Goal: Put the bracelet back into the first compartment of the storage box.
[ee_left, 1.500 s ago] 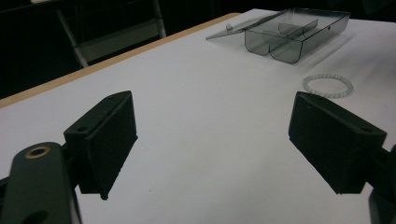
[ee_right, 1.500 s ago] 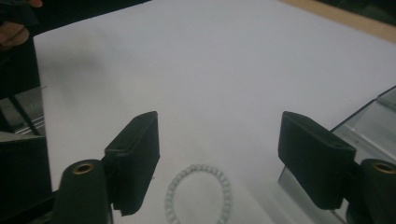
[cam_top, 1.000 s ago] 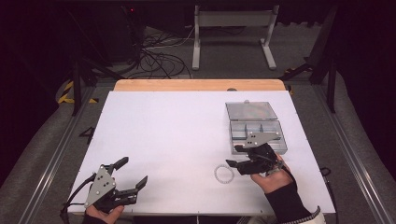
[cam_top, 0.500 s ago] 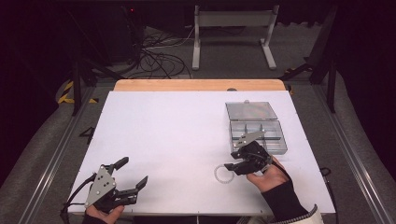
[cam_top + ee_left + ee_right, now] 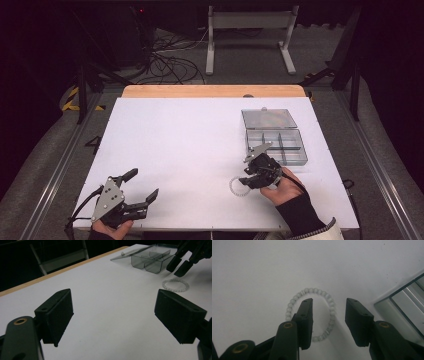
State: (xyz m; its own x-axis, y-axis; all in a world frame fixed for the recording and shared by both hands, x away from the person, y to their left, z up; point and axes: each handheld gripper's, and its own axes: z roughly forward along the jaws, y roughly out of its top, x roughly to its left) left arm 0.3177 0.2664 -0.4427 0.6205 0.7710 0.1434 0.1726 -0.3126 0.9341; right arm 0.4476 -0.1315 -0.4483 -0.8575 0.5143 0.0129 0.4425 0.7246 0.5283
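Worktop [image 5: 190, 150] comes first, white and broad, with a clear compartment box [image 5: 277, 145] lying open at its far right. Left claw [image 5: 137, 192] rests wide and idle at the near left. Right claw [image 5: 329, 315] hangs over the bead bracelet [image 5: 331, 307], its jaws just narrowing astride one side, not gripping; lifting remains. Its own view shows that straddle, which from above is hidden.

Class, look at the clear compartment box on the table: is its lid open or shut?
Open. The clear box has its lid folded flat onto the table behind it, leaving the compartments uncovered.
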